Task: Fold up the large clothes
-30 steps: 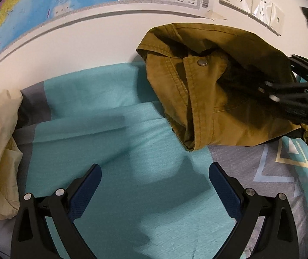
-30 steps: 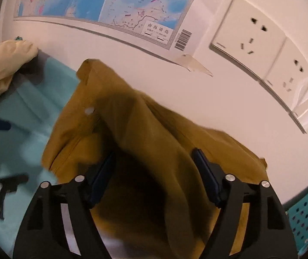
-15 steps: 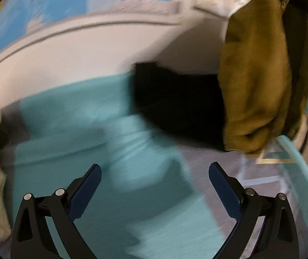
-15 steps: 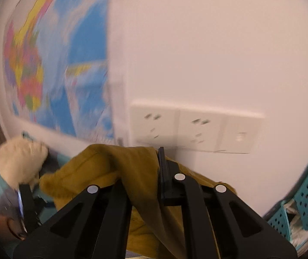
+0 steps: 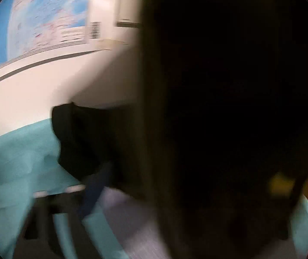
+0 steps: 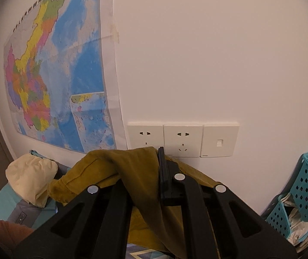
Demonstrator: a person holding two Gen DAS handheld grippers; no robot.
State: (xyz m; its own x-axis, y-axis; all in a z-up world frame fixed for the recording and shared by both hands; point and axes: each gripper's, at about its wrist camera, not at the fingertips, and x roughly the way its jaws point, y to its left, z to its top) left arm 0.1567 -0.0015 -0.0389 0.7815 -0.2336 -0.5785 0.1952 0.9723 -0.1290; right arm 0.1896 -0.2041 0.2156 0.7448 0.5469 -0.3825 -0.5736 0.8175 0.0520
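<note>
Two black fingers of the right gripper (image 6: 154, 170) are clenched on the olive-brown jacket (image 6: 119, 168), holding it raised in front of the wall sockets (image 6: 164, 140) and map (image 6: 63, 75), above the teal bed sheet (image 6: 5, 196). In the left wrist view, dark blurred cloth, probably that jacket (image 5: 229, 118), fills most of the frame. The left gripper (image 5: 89, 194) is a smear, and I cannot tell its state.
</note>
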